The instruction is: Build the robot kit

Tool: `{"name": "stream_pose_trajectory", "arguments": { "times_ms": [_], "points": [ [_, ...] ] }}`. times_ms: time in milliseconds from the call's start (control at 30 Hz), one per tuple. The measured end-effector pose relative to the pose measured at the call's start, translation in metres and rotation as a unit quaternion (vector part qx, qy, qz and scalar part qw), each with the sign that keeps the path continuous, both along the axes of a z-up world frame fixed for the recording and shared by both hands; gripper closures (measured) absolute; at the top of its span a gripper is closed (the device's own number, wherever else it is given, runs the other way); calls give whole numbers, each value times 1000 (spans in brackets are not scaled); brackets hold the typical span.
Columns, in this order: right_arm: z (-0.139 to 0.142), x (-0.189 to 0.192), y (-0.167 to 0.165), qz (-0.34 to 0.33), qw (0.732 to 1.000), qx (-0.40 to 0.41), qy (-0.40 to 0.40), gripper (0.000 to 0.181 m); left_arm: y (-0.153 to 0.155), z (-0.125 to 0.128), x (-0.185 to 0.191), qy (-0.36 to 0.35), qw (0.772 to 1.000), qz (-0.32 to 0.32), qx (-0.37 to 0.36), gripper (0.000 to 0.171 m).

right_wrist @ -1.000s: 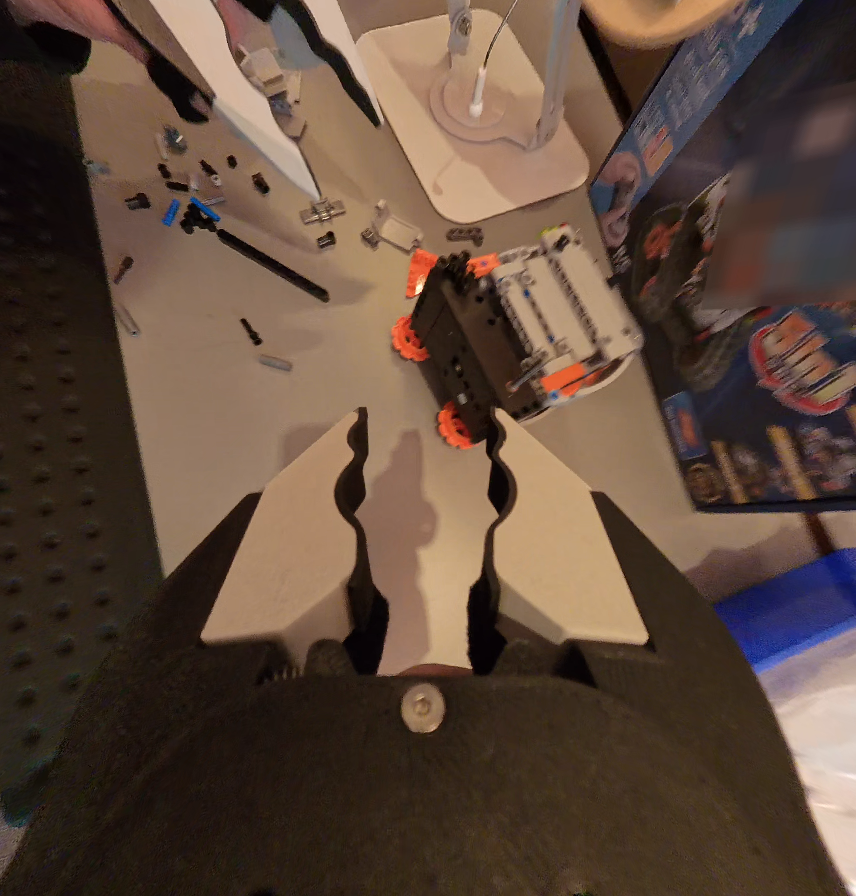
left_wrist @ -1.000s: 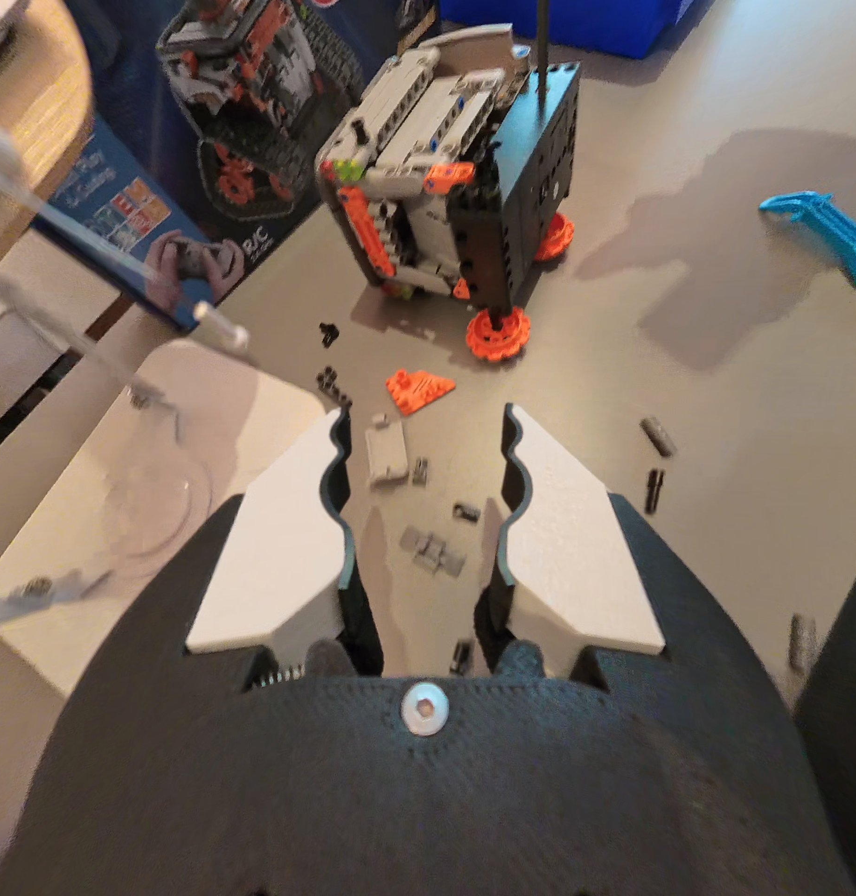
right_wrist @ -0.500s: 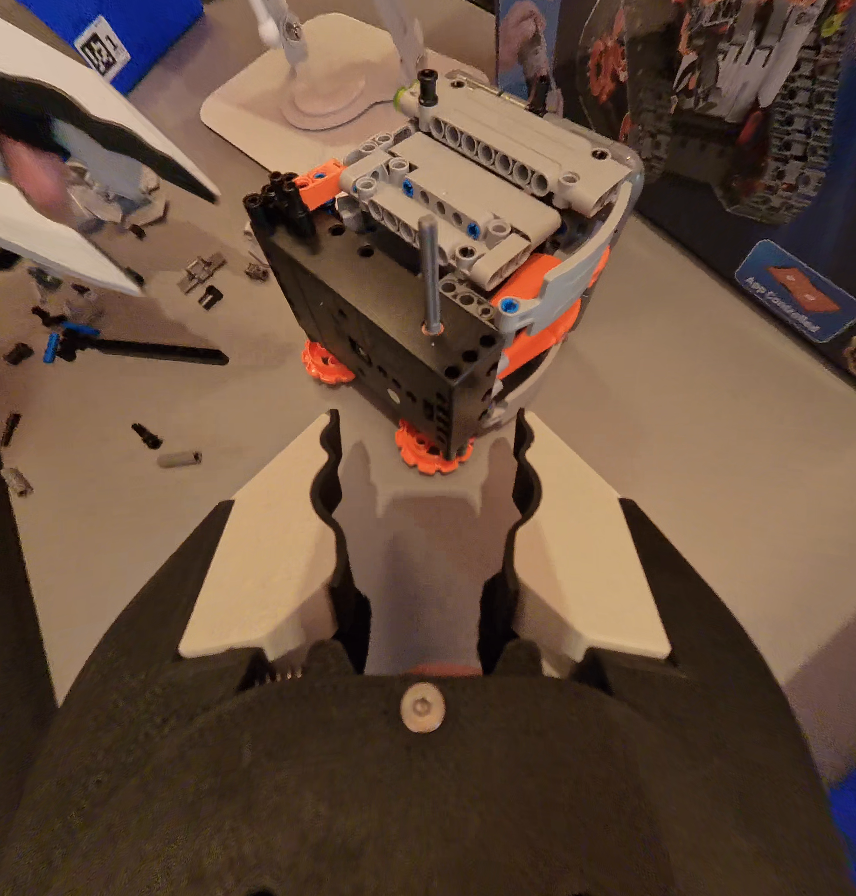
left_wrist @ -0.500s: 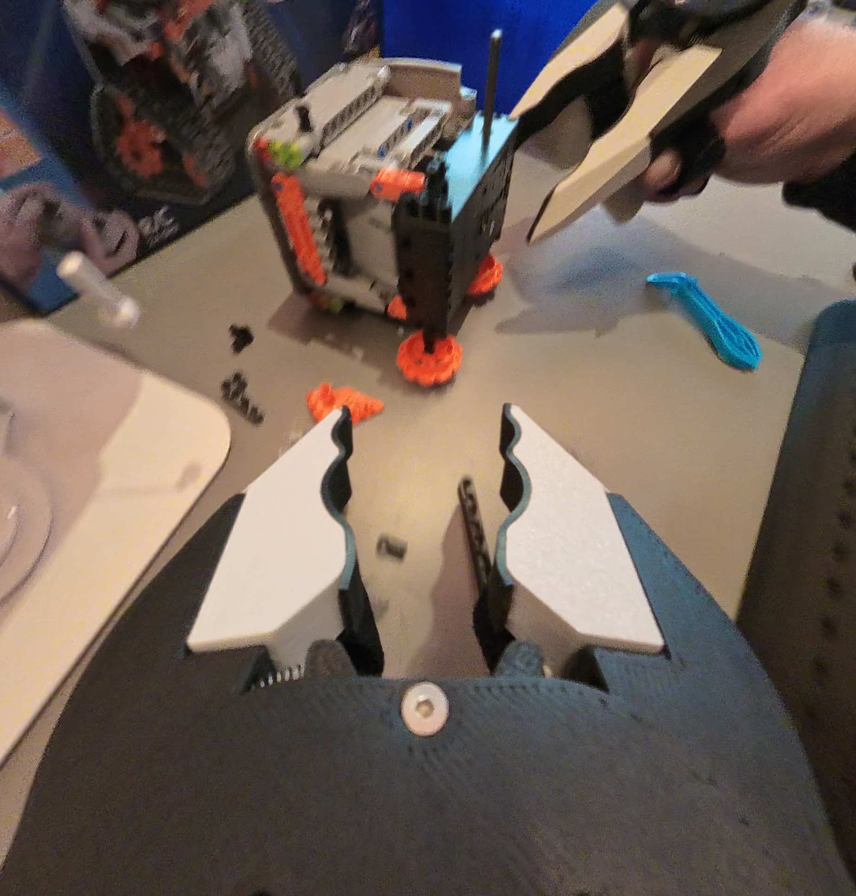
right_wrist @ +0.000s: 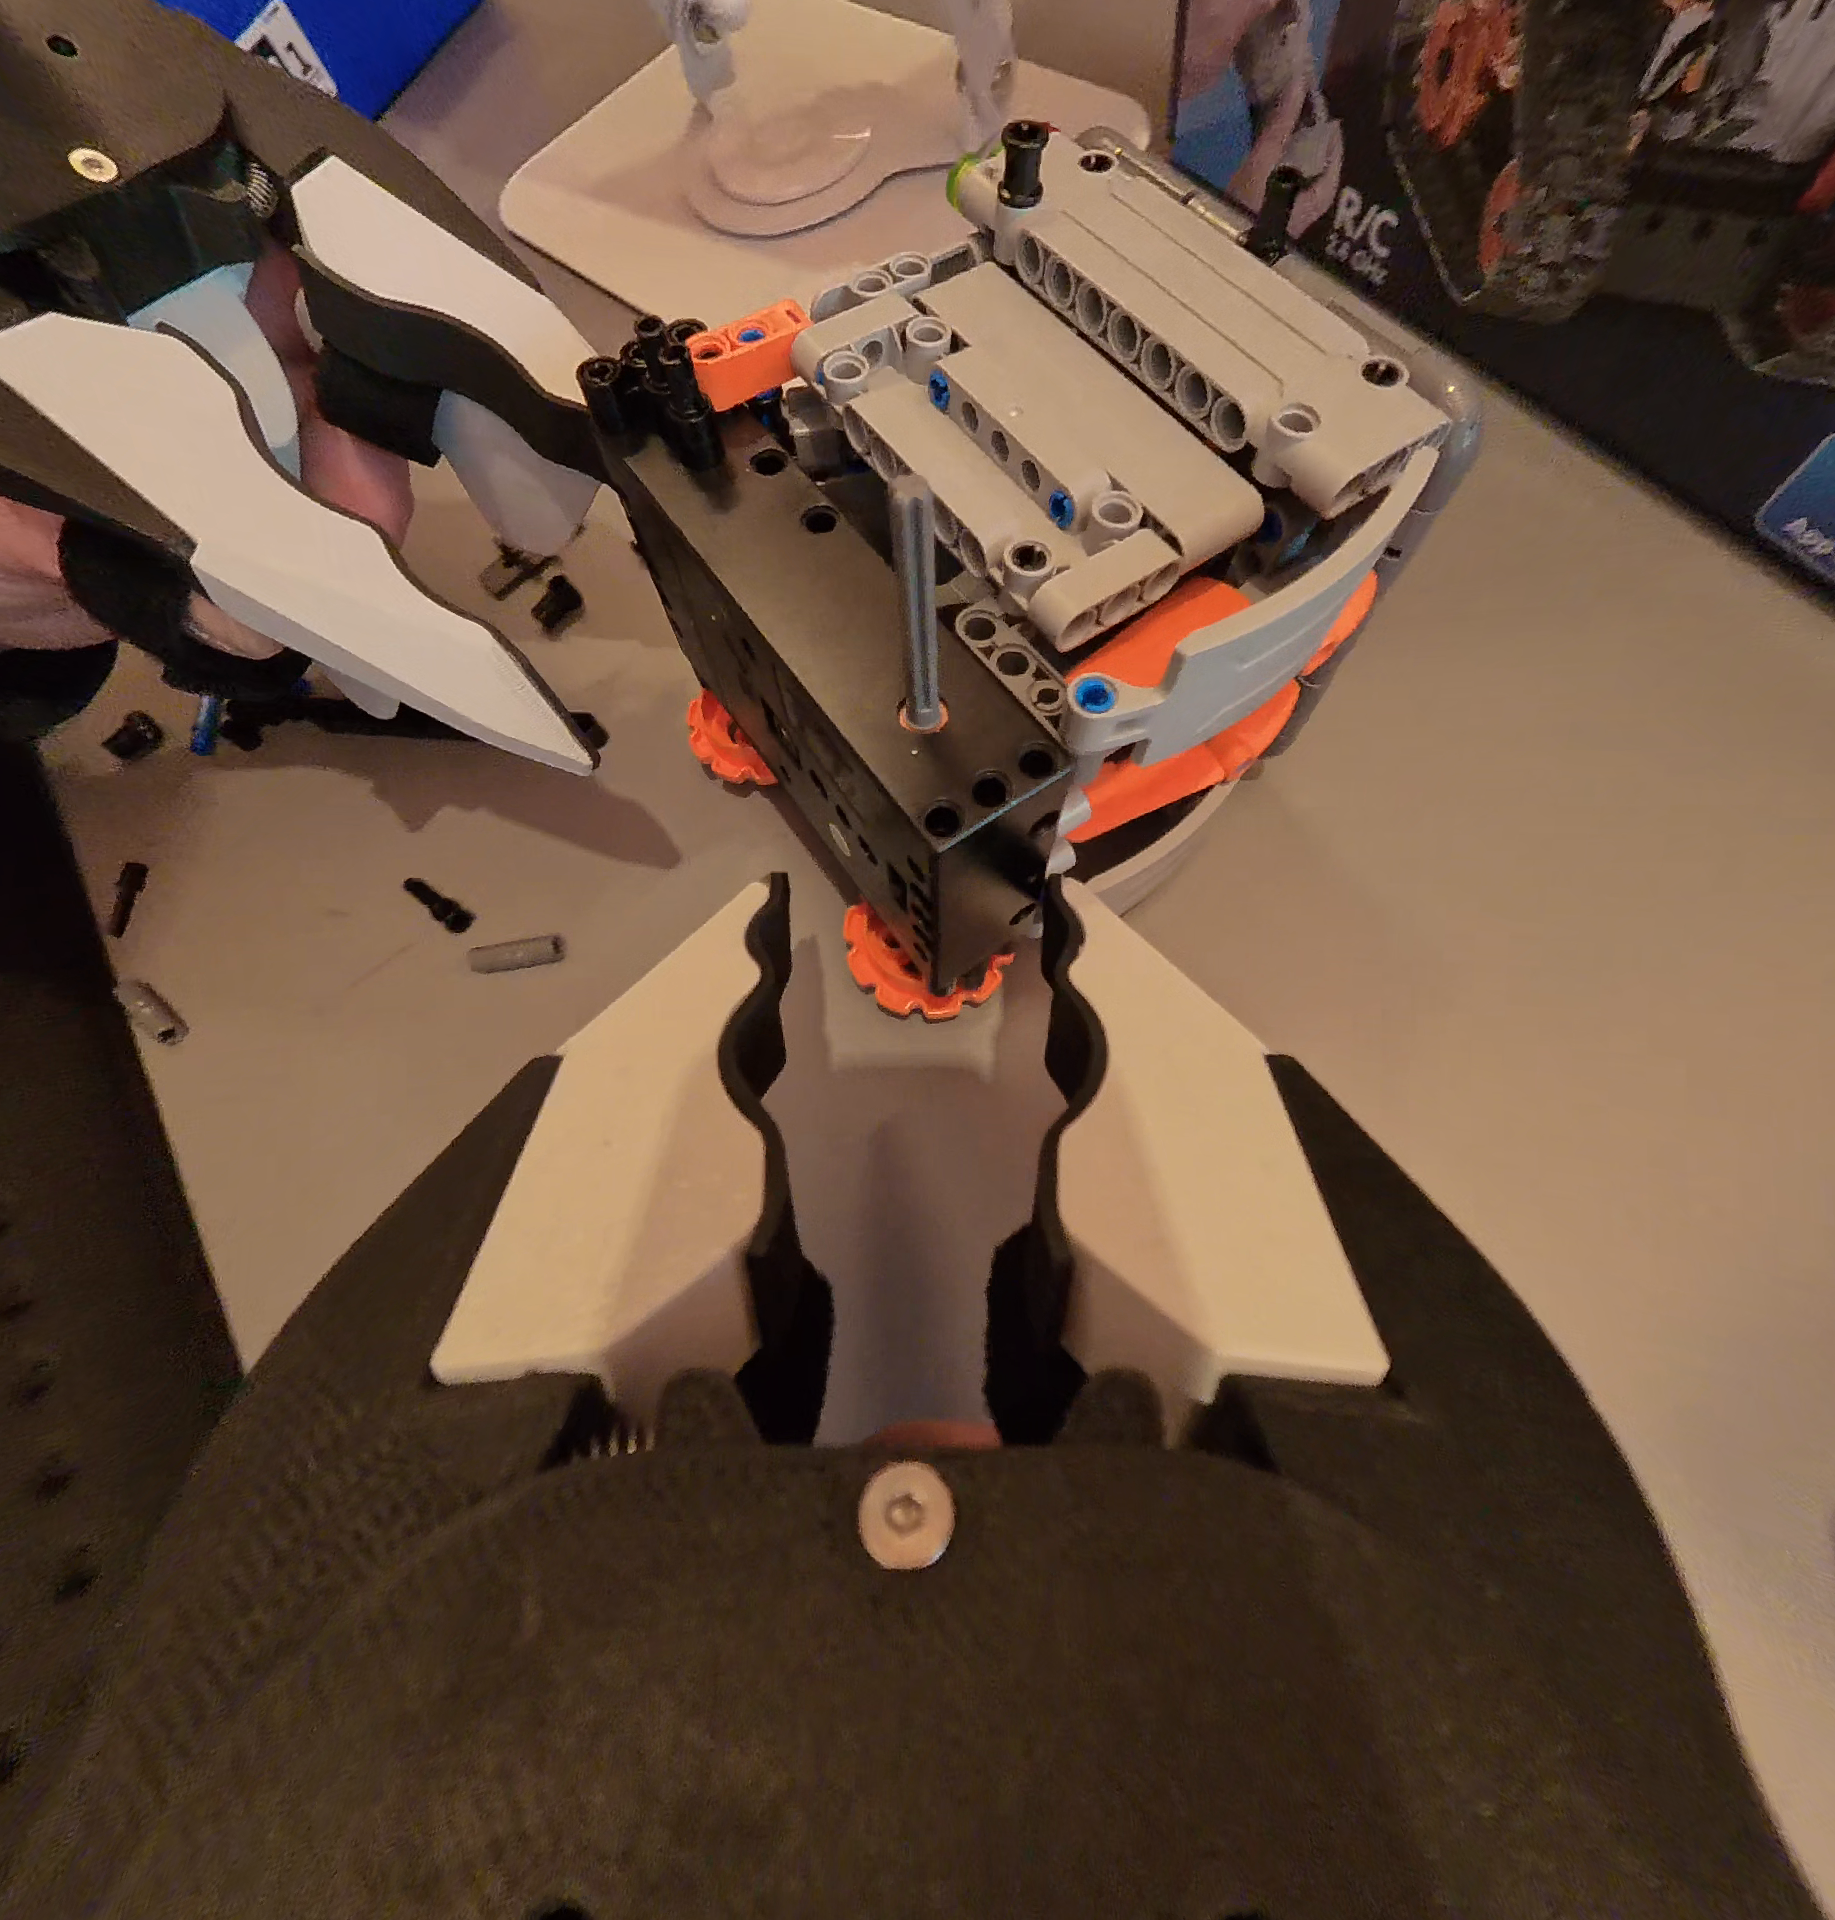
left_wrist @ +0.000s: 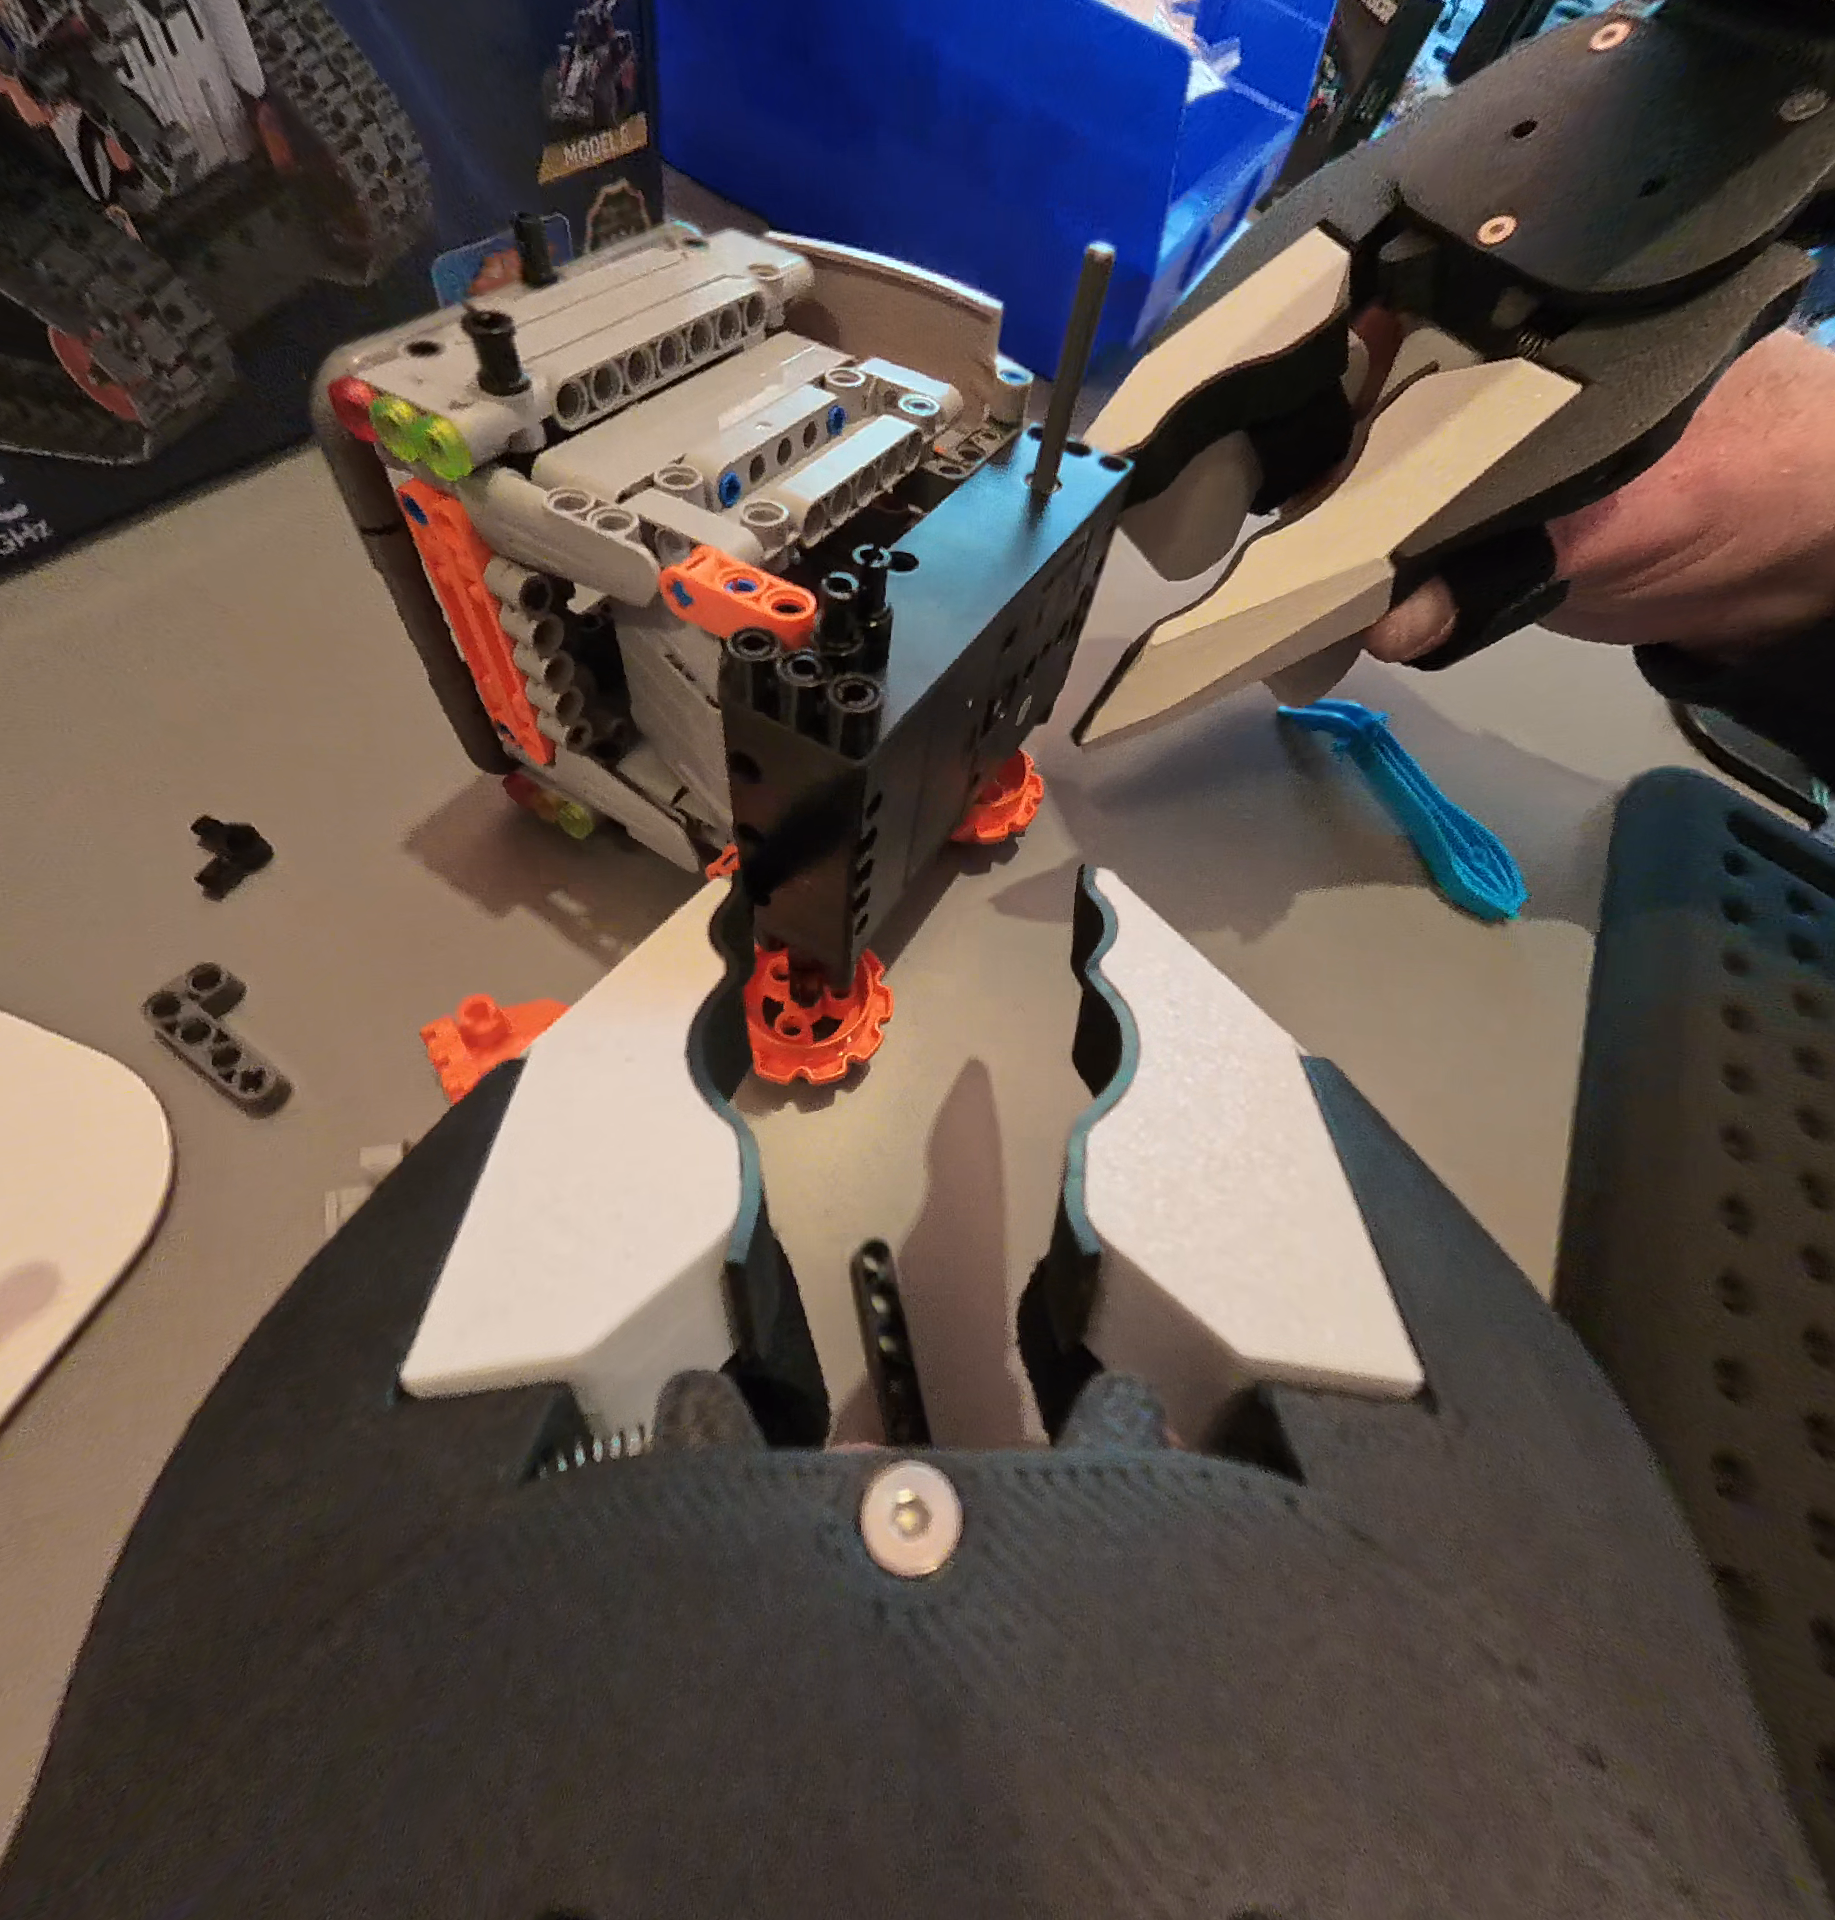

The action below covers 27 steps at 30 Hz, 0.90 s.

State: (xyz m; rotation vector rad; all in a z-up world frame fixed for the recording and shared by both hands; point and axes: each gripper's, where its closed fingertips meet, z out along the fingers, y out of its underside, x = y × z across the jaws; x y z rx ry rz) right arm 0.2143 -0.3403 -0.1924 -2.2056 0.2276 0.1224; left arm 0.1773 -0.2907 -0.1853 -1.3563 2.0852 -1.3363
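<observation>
A grey, black and orange brick-built vehicle model [left_wrist: 705, 540] stands on the grey table, also in the right wrist view [right_wrist: 1048, 488]. A grey axle rod [left_wrist: 1069, 364] sticks up from its black block [right_wrist: 840, 707]. My left gripper [left_wrist: 902, 894] is open and empty, its fingertips on either side of the block's near corner, above an orange gear wheel [left_wrist: 814, 1013]. My right gripper [right_wrist: 913, 894] is open and empty at the block's opposite corner, over another orange gear [right_wrist: 923, 971]. Each gripper shows in the other's view, close beside the model: the right one [left_wrist: 1131, 603] and the left one [right_wrist: 580, 613].
Loose small parts lie on the table: a black L-beam [left_wrist: 212, 1039], an orange piece [left_wrist: 482, 1034], a blue tool [left_wrist: 1412, 800], pins [right_wrist: 445, 904]. A white stand base [right_wrist: 788, 135] and printed boxes [right_wrist: 1619, 156] stand behind. A dark studded mat [left_wrist: 1744, 1143] lies at the side.
Both grippers have moved in close to the model from opposite sides. Their open fingertips now flank the black block's corners. The model has not moved.
</observation>
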Motion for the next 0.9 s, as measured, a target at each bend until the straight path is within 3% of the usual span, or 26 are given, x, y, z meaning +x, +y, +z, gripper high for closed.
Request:
{"name": "stream_pose_trajectory", "arguments": {
  "times_ms": [133,300,500,900],
  "points": [
    [2,-13,-6,7,1000,-4,8,131,5,2,-22,7,1000,-19,8,110],
    [22,-21,-22,10,1000,6,-3,134,66,21,-55,1,999,33,30,118],
    [18,-64,-15,73,997,-9,-14,144,112,0,-107,75,987,38,136,126],
    [-10,-143,23,164,986,-20,-7,143,125,-22,-190,169,970,27,171,132]
  ]
}}
